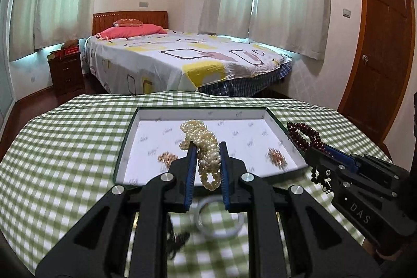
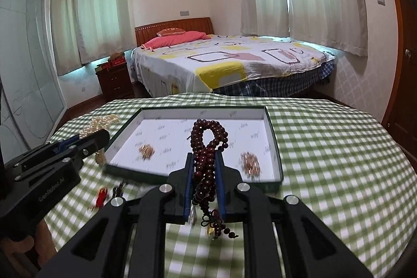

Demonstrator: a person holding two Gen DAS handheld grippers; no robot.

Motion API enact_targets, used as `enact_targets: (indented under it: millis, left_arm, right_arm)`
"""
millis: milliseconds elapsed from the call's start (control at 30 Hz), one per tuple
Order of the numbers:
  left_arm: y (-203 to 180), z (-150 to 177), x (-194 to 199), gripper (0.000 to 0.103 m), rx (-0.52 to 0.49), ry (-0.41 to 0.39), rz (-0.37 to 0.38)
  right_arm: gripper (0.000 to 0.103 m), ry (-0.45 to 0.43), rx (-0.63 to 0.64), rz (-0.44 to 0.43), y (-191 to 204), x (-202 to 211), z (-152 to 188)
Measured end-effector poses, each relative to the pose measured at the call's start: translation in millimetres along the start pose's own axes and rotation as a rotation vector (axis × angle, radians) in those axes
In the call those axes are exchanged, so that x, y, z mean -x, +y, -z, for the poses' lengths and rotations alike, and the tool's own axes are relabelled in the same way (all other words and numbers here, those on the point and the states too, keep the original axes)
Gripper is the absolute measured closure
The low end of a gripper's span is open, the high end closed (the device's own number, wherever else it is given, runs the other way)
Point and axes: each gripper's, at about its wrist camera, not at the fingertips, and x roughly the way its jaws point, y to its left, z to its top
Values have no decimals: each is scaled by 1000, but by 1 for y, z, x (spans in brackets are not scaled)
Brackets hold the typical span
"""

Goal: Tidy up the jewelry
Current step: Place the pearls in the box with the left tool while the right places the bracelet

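Both hands are loaded right now. My left gripper [image 1: 207, 147] is clamped on a bundle of cream pearl strands [image 1: 202, 145], squeezed between the blue pads [image 1: 191, 166], with loops sticking out past the fingertips and a bit dangling behind them. My right gripper [image 2: 206, 160] is pinching a looped dark red bead bracelet [image 2: 208, 145], its tassel end hanging down between the fingers. Just ahead of both sets of fingertips sits the open shallow tray [image 1: 198, 113] on the green checked tablecloth [image 1: 78, 127]. Two small gold-coloured pieces [image 2: 146, 150] lie in it, one either side of my fingers, too blurry to identify. Under the left fingers there's a pale bangle [image 1: 219, 219] on the cloth.
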Motion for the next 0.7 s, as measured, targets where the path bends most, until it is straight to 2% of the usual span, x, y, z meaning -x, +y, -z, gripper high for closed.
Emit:
enact_targets:
  millis: [167,367,500,700]
  left_arm:
    - [0,-8,-47,86,0,57,8]
    - [5,4,-106,86,-20,174,0]
    - [6,10,-132,86,-27,236,-8]
    - [3,17,-150,86,-47,300,1]
  right_arm:
    - [87,18,0,1,-3,-32,-13]
    - [87,113,-13,-1,-11,-82,-11]
    - [87,193,-25,-4,-18,-109,-3]
    - [87,275,-33,-13,-23,-128,5]
